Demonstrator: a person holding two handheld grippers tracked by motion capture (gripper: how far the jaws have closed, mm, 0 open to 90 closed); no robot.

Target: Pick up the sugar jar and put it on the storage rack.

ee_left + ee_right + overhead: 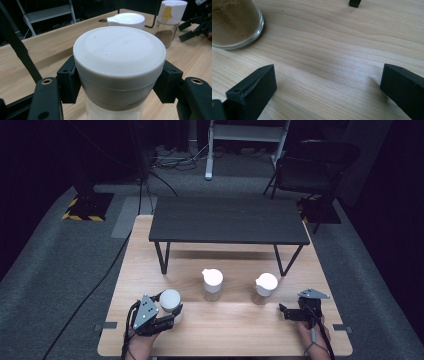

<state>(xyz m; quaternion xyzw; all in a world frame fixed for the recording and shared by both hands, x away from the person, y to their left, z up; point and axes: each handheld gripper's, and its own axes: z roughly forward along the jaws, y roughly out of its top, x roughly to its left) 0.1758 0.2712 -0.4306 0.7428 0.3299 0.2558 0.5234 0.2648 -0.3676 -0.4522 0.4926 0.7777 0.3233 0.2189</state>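
Your left gripper clamps white-lidded spice jar just below lid. Your right gripper rests wide open, holding nothing, over wooden table.

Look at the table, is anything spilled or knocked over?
Nothing stands out. All three jars stand upright with white lids on: one clamped in the left gripper, the middle jar and the right jar. The wooden table looks clean.

Recording lab or studio: light wooden table on grey carpet, black-curtained dark surroundings; behind the table, loose black cables, a black folding chair, yellow-black hazard-taped stand base.
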